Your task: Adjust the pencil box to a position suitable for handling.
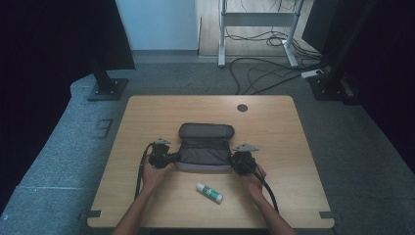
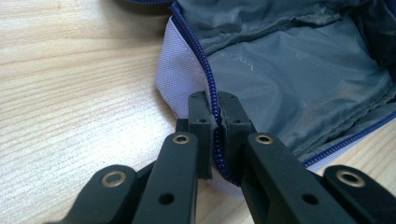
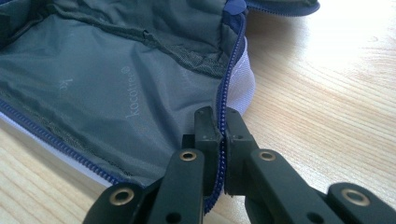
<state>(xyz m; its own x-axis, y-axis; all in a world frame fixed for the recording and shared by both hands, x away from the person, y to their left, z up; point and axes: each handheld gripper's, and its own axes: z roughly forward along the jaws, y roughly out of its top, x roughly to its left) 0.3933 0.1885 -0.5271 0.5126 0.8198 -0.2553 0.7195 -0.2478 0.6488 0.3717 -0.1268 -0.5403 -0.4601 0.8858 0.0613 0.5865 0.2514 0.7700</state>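
Wooden table (image 1: 147,112), pale grain, seen from the high view. I have an open grey pouch (image 1: 205,147) lying near the middle of it, lid flap folded back toward the far side. My left gripper (image 1: 172,157) sits at the pouch's left end, my right gripper (image 1: 234,160) at its right end, both touching the fabric. A white glue stick (image 1: 209,192) with a green band lies on the table nearer to me than the pouch, apart from it and between my two forearms.

Left gripper view: the left gripper (image 2: 214,114) has its jaws closed together on the pouch's (image 2: 299,74) edge, with the blue zipper (image 2: 208,84) track pinched between them. Grey lining opens out to the right; a white outer panel shows just left of the zipper. Table (image 2: 70,102) wood beyond.

Right gripper view: the right gripper (image 3: 223,126) is likewise clamped on the pouch (image 3: 93,84) rim, jaws drawn tight with the zipper (image 3: 229,84) line running up between them. Grey lining, with printed lettering on it, spreads to the left; bare table (image 3: 327,93) lies to the right.
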